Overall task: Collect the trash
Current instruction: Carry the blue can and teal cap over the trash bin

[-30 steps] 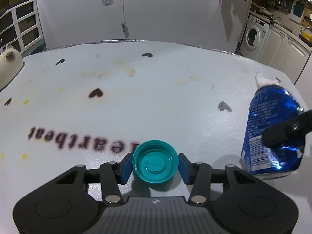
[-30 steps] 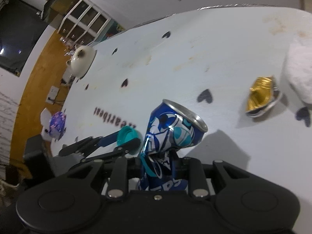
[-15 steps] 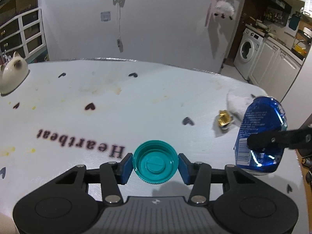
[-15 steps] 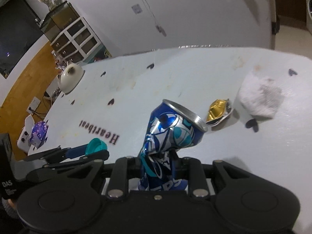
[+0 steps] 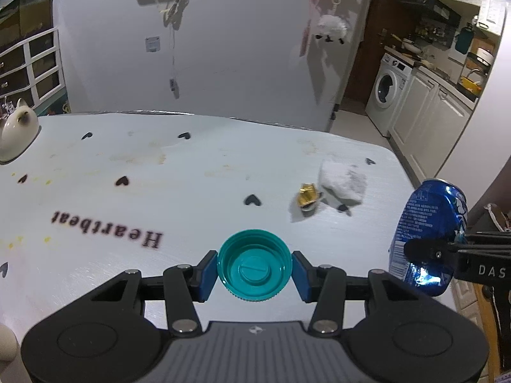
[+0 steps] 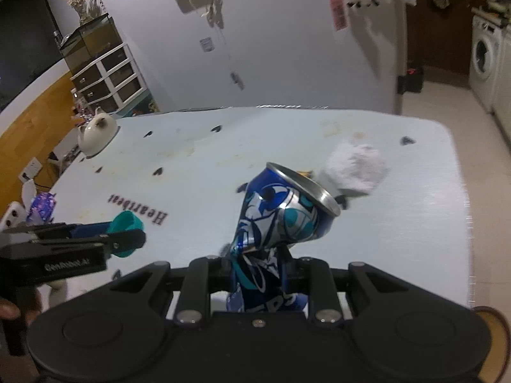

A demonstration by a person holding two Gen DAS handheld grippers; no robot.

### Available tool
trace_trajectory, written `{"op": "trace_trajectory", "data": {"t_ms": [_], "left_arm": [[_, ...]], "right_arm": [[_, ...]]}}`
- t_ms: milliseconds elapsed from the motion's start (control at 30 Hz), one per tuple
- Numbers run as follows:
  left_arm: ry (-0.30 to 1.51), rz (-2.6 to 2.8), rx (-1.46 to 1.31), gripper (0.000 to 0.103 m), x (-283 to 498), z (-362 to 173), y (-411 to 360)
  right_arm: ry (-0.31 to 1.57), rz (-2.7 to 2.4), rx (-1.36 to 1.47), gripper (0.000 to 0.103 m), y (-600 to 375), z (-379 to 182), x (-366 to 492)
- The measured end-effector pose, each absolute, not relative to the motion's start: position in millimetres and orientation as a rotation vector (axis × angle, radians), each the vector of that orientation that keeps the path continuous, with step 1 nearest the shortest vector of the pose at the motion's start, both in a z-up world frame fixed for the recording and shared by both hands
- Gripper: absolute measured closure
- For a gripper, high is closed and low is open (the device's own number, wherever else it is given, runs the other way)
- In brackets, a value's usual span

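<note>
My left gripper (image 5: 254,271) is shut on a teal bottle cap (image 5: 254,265), its hollow side facing the camera, held above the white table (image 5: 191,191). My right gripper (image 6: 257,263) is shut on a crushed blue drink can (image 6: 278,217), pinched at its dented waist, open rim tilted up to the right. The can (image 5: 428,233) and the right gripper's finger (image 5: 428,250) also show at the right of the left wrist view. On the table lie a crumpled gold foil wrapper (image 5: 308,194) and a white crumpled tissue (image 5: 343,180). The tissue (image 6: 354,167) sits just behind the can.
A white cat-shaped teapot (image 5: 16,134) stands at the table's far left. The tablecloth carries the word "Heartbeat" (image 5: 108,228), black hearts and yellowish stains. A washing machine (image 5: 388,86) and white cabinets line the kitchen at right. A purple box (image 6: 43,206) sits beyond the table's left edge.
Both grippers have risen and pulled back from the table with their loads, so more of the table and room shows. The foil wrapper and tissue have come into the left wrist view.
</note>
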State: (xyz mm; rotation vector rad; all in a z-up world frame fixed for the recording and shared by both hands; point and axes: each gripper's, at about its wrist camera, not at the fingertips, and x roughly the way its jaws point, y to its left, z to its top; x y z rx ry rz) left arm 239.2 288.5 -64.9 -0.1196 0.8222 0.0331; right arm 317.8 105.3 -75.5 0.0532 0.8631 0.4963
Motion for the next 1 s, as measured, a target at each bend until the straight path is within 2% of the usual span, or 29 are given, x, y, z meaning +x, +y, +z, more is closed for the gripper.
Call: {"op": "trace_trajectory", "data": {"t_ms": [300,600,1000], "left_arm": [[0.794,0.010,-0.107,0.053,223.1,-52.7,220.7],[0.795,-0.051,-0.102,0.053,215.0,-50.9,117.9],[0.836,-0.154,-0.091,0.053,233.3,-73.7,-16.1]], "right_arm": [[0.830,0.449,0.064,0.078,37.9,-67.9,287.7],[0.817,0.413,0.073,0.078,-56.2,-60.5,267.7],[0.850,0.313,0.101,0.078,-194.0,-76.6,259.0]]}}
